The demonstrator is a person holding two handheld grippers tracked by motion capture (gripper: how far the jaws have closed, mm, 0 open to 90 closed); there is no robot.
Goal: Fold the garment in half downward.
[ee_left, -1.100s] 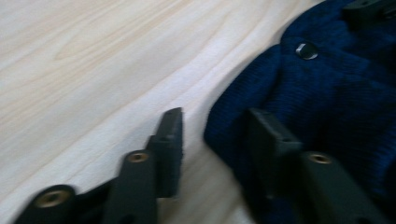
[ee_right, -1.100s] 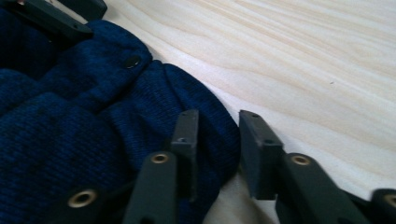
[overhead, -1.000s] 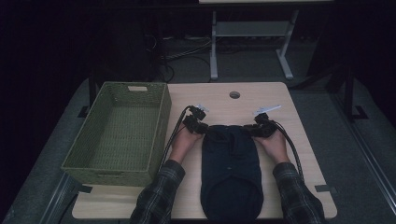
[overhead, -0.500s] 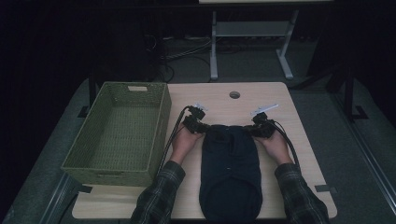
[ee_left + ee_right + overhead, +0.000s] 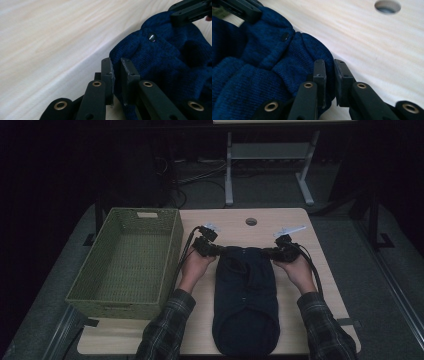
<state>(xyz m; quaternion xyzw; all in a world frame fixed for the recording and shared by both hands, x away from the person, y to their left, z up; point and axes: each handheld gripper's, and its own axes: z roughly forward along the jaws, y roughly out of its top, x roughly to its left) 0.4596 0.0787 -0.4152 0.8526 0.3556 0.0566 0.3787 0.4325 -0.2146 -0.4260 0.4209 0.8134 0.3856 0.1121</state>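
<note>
While the navy sweater lies flat at centre frame on the bench, each far corner is pinched — left hand-held gripper and right hand-held gripper clamp the knit. Gripping looks done; folding or moving it to the basket at left remains.

Left gripper comes up from the bottom centre w/ its two black jaws nearly together, pinching the edge of a dark blue knit garment btwn the pads. They have just been closing on that fabric. Garment takes the right half, bunched & folded, w/ a small dark snap button near its top edge. Light wood table spreads over the left side & far part. At top right, the tip of the other gripper sits on the garment's far edge.
</note>
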